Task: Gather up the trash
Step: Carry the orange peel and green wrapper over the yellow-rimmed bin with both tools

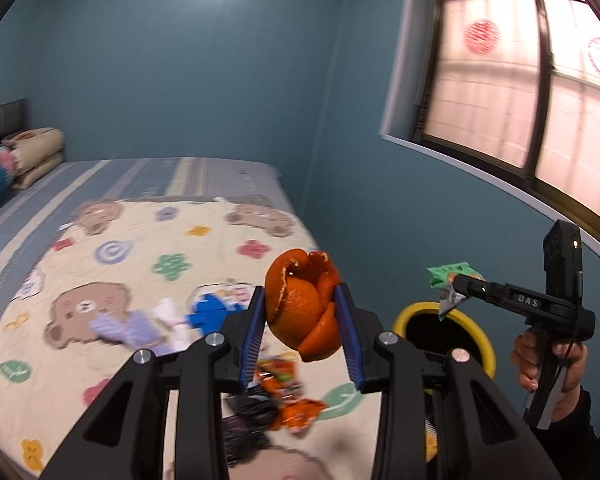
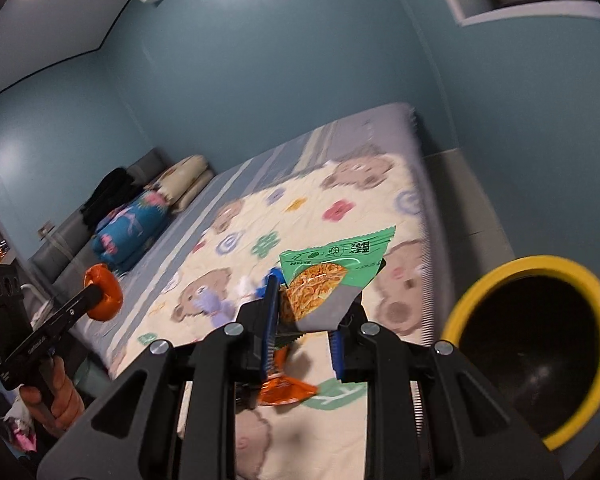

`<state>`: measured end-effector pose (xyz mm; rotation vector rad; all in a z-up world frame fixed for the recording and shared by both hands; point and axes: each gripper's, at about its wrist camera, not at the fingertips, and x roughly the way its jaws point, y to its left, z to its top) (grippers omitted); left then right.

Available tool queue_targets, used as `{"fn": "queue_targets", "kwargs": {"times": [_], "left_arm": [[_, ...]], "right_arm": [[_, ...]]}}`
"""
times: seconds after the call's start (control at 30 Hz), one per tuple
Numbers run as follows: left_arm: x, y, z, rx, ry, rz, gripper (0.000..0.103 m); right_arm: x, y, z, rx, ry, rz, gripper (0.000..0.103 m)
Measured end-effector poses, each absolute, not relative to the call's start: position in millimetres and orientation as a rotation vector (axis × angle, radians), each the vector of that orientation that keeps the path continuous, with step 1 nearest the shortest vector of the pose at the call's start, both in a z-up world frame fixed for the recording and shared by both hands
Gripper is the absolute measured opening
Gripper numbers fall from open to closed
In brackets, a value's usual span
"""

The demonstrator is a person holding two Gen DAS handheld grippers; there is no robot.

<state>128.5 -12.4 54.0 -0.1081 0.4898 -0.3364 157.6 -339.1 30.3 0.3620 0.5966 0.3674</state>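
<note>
My left gripper (image 1: pixel 300 316) is shut on an orange peel (image 1: pixel 302 304), held in the air above the bed; the same peel (image 2: pixel 104 294) shows at the left of the right wrist view. My right gripper (image 2: pixel 306 312) is shut on a green snack wrapper (image 2: pixel 326 276) printed with noodles; that wrapper (image 1: pixel 448 276) hangs just above the bin's mouth in the left wrist view. A yellow-rimmed black bin (image 2: pixel 536 344) stands at the bed's right side; it is the bin (image 1: pixel 446 330) behind my left fingers. Orange and black wrappers (image 1: pixel 284 396) lie on the blanket below.
The bed carries a cream blanket with bears and flowers (image 1: pixel 112 264). Folded bedding and a blue pillow (image 2: pixel 140 220) lie at its head. Blue walls close the far side and a window (image 1: pixel 520 72) is at the right. More paper scraps (image 1: pixel 168 316) lie on the blanket.
</note>
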Motion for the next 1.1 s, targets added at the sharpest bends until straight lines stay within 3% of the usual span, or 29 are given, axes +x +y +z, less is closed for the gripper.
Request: {"fn": "queue_targets", "kwargs": {"times": [0.47,1.1], "left_arm": [[184,-137,39,-0.066,0.561,-0.569,0.033],[245,-251,-46,-0.043,0.752,-0.684,0.033]], "right_arm": [[129,-443,54,0.346,0.490,0.130,0.021],[169,-509,-10,0.407,0.583,-0.077,0.022]]}}
